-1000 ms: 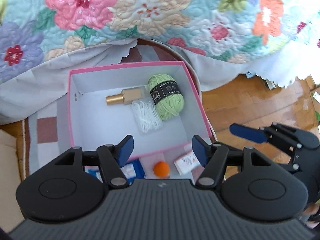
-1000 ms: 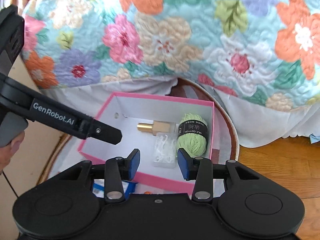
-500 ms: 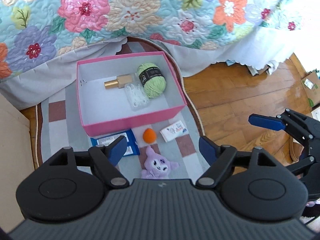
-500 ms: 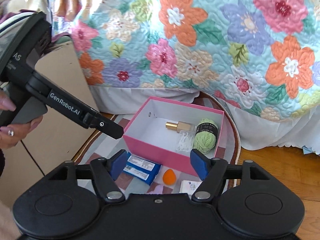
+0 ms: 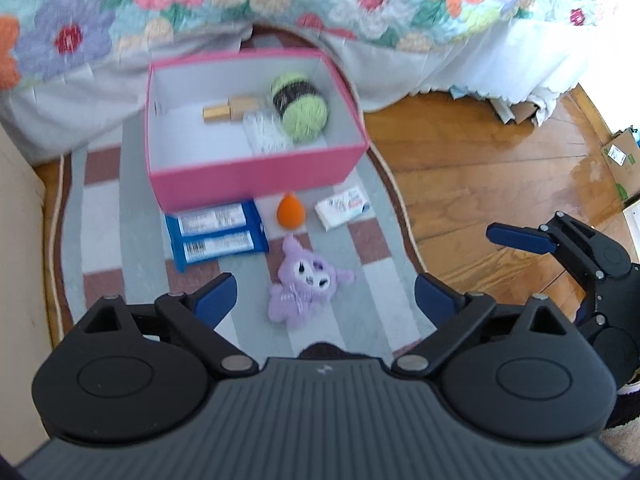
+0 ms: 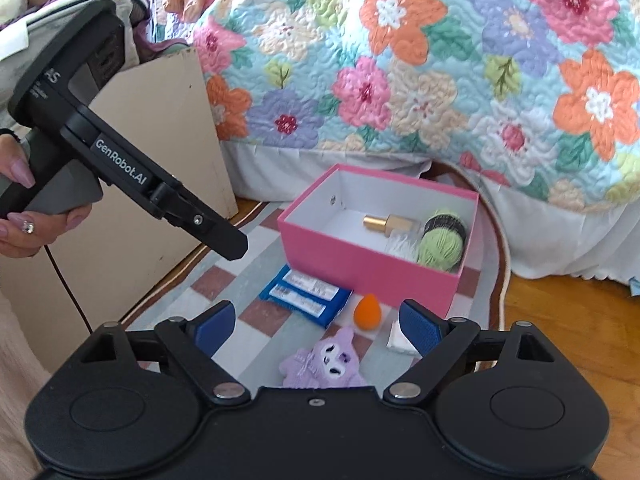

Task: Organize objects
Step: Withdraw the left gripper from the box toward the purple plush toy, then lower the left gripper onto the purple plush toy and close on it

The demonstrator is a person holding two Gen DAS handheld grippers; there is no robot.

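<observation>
A pink box (image 5: 256, 174) (image 6: 360, 264) stands on a striped rug and holds green yarn (image 5: 306, 114) (image 6: 440, 246), a gold bottle (image 5: 224, 111) (image 6: 390, 222) and a white bundle (image 5: 266, 138). In front of it lie a blue packet (image 5: 216, 236) (image 6: 306, 294), an orange sponge (image 5: 291, 211) (image 6: 367, 312), a white pack (image 5: 344, 210) (image 6: 398, 338) and a purple plush (image 5: 304, 280) (image 6: 324, 362). My left gripper (image 5: 324, 296) is open and empty above the plush. My right gripper (image 6: 316, 324) is open and empty, also above the plush.
A floral quilt (image 6: 440, 60) hangs over the bed behind the box. A beige board (image 6: 160, 152) stands at the left. Wooden floor (image 5: 480, 168) lies right of the rug, with cardboard boxes (image 5: 622, 156) at the far right.
Both grippers have pulled back and up from over the box and opened wider. The objects in front of the box have come into view.
</observation>
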